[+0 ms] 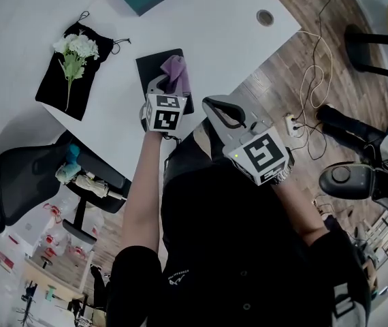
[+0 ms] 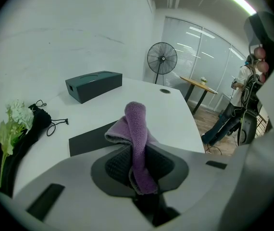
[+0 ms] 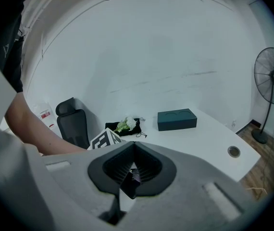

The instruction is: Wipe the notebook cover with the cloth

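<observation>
Left gripper (image 1: 169,82) clamps purple cloth (image 1: 178,71) over black notebook (image 1: 151,65), frame centre. Right gripper (image 1: 220,110) jaws together, empty. Wiping seemingly pending; next: lower cloth onto cover, sweep.

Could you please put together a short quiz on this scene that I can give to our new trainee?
1. Multiple choice: what does the left gripper hold? A the teal box; B the purple cloth; C nothing.
2. True or false: the white flowers lie on the black pouch, apart from the notebook.
3. Fill in: the right gripper has its jaws ____, with nothing between them.

Key: 1 B; 2 true; 3 shut.
</observation>
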Available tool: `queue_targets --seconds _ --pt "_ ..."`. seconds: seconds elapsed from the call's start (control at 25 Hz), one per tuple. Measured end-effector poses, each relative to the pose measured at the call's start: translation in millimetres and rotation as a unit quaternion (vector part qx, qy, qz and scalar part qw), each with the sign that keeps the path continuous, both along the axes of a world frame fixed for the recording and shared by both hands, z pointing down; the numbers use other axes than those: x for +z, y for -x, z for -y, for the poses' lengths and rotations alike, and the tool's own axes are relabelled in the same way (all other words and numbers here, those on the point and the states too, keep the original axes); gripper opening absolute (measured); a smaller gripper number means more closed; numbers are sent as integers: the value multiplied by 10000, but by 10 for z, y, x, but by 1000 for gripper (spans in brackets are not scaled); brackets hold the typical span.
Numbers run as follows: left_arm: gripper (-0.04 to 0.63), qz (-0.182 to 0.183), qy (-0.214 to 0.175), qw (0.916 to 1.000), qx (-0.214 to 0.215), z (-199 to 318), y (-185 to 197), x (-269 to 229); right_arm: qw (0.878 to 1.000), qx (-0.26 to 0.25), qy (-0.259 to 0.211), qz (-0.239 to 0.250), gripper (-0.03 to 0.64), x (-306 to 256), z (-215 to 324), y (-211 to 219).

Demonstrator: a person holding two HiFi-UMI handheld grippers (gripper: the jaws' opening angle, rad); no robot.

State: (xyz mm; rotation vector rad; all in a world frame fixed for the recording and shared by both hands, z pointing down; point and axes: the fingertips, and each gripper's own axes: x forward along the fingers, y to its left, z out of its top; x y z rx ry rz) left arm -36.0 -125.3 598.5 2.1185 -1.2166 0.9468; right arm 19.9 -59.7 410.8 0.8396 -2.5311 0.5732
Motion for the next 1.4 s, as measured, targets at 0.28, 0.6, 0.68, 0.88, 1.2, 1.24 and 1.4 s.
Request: queue_targets --seconds 0.28,0.6,0.68,0.88,1.2,1.24,1.4 --pt "69 -53 -27 10000 -40 -15 139 -8 10000 -2 20 -31 3 1 -36 111" --pt "69 16 -38 9999 -117 -57 309 -4 10000 4 36 -43 3 18 -83 220" --pt "69 18 -55 9999 -152 -57 349 -15 10000 34 42 -35 3 14 -84 231" --pt "69 54 -89 9997 -228 -83 457 -25 10000 -56 33 -36 3 5 -116 300" --pt "69 99 -98 9993 -352 -125 635 -10 9999 -105 27 -15 3 17 -185 408" --pt "69 109 -94 9992 -371 -131 661 -13 9999 -102 28 -20 3 19 -190 411" --pt "69 159 -71 9988 -459 -174 783 -11 9999 -162 1 -28 3 5 -203 452"
